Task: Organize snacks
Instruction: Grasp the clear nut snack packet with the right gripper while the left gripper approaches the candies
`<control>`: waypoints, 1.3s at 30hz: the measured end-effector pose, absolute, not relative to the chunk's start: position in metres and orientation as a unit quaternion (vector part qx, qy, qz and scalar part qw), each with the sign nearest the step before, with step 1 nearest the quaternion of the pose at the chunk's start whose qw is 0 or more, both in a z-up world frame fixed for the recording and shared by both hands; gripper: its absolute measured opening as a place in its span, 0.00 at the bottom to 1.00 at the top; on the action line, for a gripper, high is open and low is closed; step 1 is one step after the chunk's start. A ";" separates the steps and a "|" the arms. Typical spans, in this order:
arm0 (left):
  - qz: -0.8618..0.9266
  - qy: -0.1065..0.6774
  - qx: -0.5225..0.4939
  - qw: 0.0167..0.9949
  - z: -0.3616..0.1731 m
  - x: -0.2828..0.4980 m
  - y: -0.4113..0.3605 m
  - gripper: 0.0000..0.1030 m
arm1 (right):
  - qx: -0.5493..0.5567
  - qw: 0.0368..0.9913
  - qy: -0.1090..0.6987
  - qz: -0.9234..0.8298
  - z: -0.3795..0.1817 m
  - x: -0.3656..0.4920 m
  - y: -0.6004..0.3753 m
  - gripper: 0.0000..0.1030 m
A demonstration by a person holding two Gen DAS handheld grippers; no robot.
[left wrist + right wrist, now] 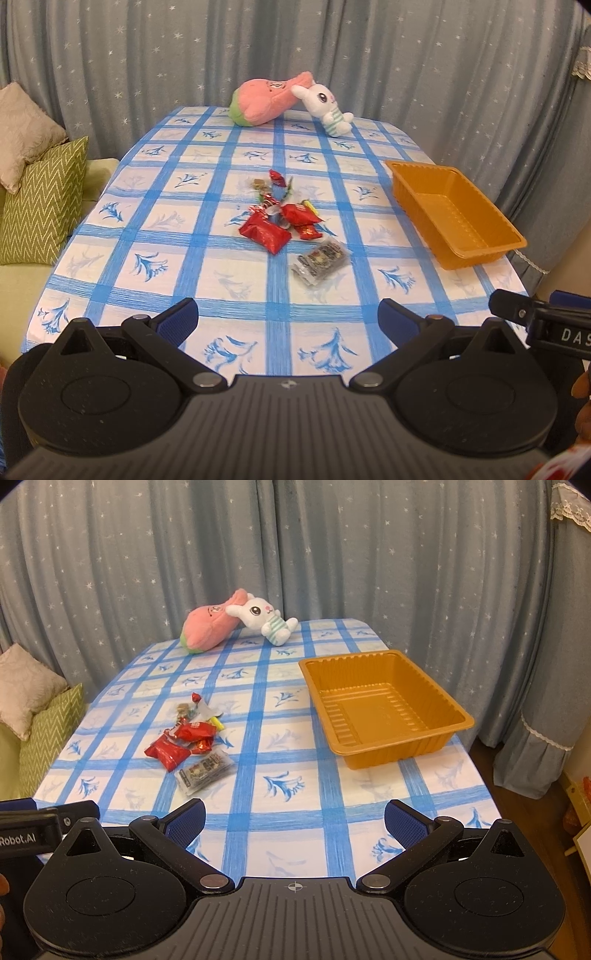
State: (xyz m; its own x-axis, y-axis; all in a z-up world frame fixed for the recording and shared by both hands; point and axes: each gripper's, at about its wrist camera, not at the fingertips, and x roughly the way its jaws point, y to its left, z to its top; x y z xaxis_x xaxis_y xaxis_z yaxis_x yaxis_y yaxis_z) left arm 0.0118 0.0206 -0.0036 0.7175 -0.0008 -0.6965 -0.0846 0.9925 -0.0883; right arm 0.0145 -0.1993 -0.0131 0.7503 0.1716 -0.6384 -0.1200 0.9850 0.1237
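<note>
Both grippers hang over the near edge of the tabletop with nothing between their blue-padded fingers: the left gripper (288, 317) has its jaws spread wide, and the right gripper (294, 818) stands equally wide apart. Neither touches the blue-and-white checked tablecloth (207, 236) that covers the table.

Near the middle of the tabletop lies a loose heap of small wrapped snacks (284, 218), mostly shiny red packets (168, 753) with a few clear and yellow-tipped wrappers mixed in behind them. Just beside the heap, on its near side, a clear plastic packet with dark printed contents (205, 771) lies flat on the cloth, touching or nearly touching the red ones.

An orange ribbed plastic tray (384, 672) sits towards the right edge of the tabletop, well apart from the heap, and holds nothing. At the far edge a pink and green plush toy (262, 99) lies on its side against a white plush rabbit in a striped top (267, 618). Starry grey-blue curtains (332, 554) hang behind the table.
</note>
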 end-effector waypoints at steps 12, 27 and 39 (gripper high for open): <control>0.042 0.380 -0.065 0.922 -0.028 0.067 0.076 1.00 | 0.072 0.931 0.341 0.110 -0.041 0.062 -0.159 0.99; 0.050 0.387 -0.059 0.919 -0.081 0.159 0.122 0.90 | 0.095 0.913 0.375 0.131 -0.107 0.137 -0.087 0.74; 0.061 0.396 -0.089 0.912 -0.112 0.178 0.149 0.88 | 0.089 0.908 0.396 0.099 -0.145 0.186 -0.048 0.73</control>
State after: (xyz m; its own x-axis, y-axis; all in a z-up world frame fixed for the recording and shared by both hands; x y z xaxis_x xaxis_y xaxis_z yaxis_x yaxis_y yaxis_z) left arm 0.1778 0.1490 -0.1122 0.6797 0.0405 -0.7324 -0.1808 0.9769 -0.1138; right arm 0.1858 -0.0478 -0.1447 0.6664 0.2498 -0.7025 -0.1093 0.9647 0.2394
